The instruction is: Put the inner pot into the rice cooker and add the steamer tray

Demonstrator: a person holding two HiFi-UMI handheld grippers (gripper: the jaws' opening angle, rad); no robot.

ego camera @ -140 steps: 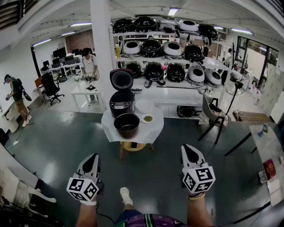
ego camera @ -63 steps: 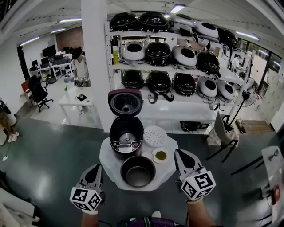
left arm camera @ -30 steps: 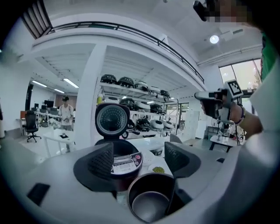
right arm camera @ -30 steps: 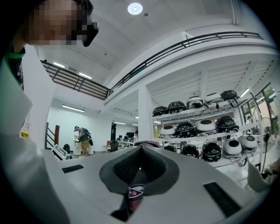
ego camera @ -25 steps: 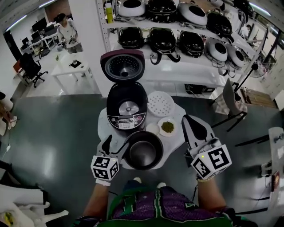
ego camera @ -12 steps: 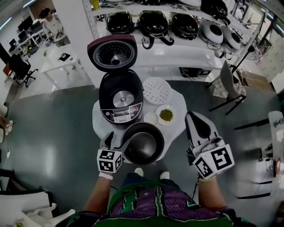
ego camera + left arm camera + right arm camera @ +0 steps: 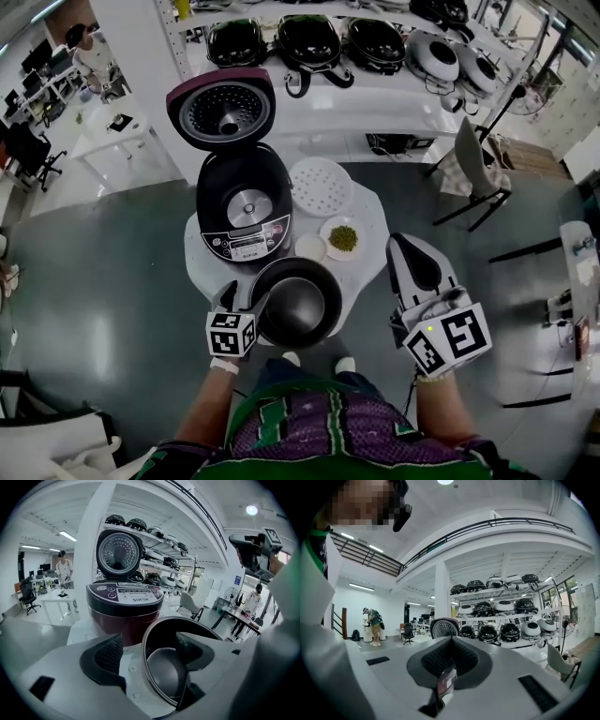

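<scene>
A: Quick, where's the inner pot (image 7: 298, 302)?
B: Head view, just below centre. It's upright on the round white table (image 7: 372, 208), at the table's lower edge, directly below the rice cooker (image 7: 246, 211). Dark inside.

A: Cooker state?
B: Lid (image 7: 221, 108) is swung up toward upper left and the cavity is open.

A: And the left gripper (image 7: 242, 298)?
B: Lower left of centre, at the pot's left rim. In its own view the jaws are apart and straddle the rim. The frame-left jaw is outside the wall, over the table. The frame-right jaw is inside the pot. A gap shows btw the outer pad and the rim, so it's released, no squeeze on it. Whether the inner pad touches the wall, can't tell.

A: Right gripper (image 7: 405, 246)?
B: Right of centre, off the table's right edge, over dark floor. Jaws are clenched together, pad on pad. It's apart from the pot w/ the table edge btw them. Its view looks level at the shelves of cookers (image 7: 501, 620).

A: Steamer tray (image 7: 321, 186)?
B: White perforated disc, flat on the table, above and right of the pot, just beside the cooker's right side. Two small dishes lie btw tray and pot: a dish w/ green bits (image 7: 343, 238) and a plain white dish (image 7: 310, 247).
</scene>
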